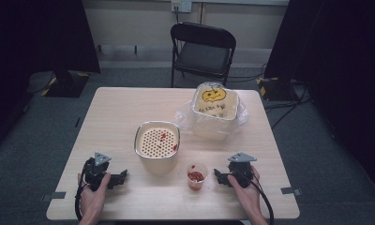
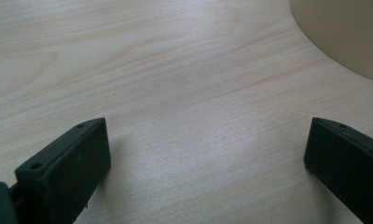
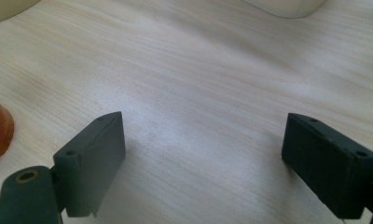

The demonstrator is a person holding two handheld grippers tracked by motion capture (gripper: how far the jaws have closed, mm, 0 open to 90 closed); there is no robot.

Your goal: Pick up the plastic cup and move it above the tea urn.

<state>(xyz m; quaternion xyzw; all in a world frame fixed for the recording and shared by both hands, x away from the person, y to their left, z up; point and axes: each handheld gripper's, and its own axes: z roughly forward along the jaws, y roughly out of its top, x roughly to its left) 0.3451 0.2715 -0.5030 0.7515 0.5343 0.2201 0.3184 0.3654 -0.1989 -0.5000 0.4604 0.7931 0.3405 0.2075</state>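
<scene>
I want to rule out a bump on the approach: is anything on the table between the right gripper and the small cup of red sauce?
Nothing visible. The right gripper, jaws open, sits just beside the sauce cup, with bare table between them. The perforated container stands farther back, off that line.

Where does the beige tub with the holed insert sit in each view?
High view: beige tub at the table's middle.
Left gripper view: its curved wall in the top right corner.
Right gripper view: probably the beige edge at top left.
Shared landmark: the light wood table.
</scene>
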